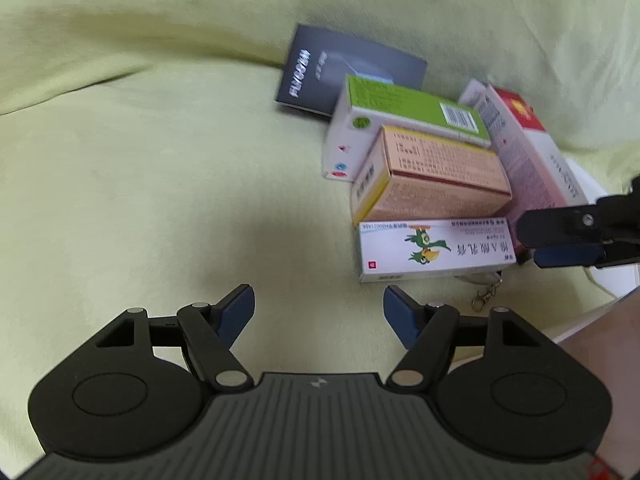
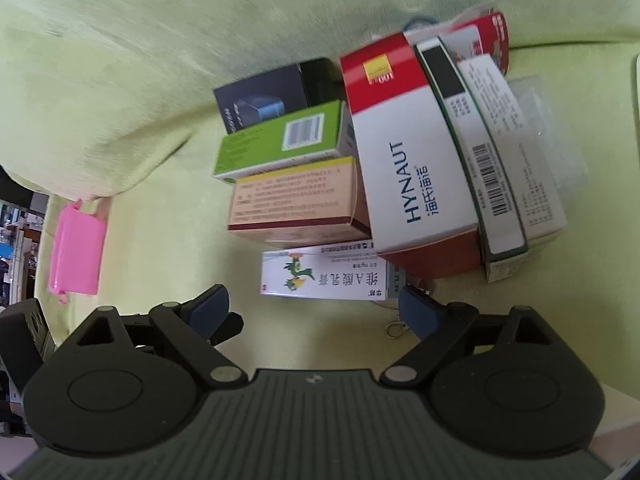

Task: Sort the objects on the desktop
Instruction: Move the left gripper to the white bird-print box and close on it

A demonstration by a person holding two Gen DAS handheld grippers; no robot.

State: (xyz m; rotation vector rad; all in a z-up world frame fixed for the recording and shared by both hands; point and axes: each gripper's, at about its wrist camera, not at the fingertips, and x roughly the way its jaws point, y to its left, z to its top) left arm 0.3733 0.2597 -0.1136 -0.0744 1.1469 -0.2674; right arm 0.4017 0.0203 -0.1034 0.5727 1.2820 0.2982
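Note:
A cluster of cartons lies on the yellow-green cloth (image 1: 160,160). It holds a dark box (image 1: 348,68), a green box (image 1: 416,108), an orange box (image 1: 436,176), a white parrot-print box (image 1: 432,248) and a red-and-white HYNAUT box (image 2: 408,168). My left gripper (image 1: 318,308) is open and holds nothing, short and left of the parrot box. My right gripper (image 2: 314,304) is open too, and the parrot box (image 2: 324,276) lies just ahead of its gap. From the left wrist view, the right gripper (image 1: 532,240) reaches in at the parrot box's right end.
A metal keyring clasp (image 1: 486,292) pokes out under the parrot box. More white barcode cartons (image 2: 500,160) and a clear plastic case (image 2: 548,128) lean to the right. A pink plastic piece (image 2: 78,248) lies far left. A forearm (image 1: 600,340) enters at the right.

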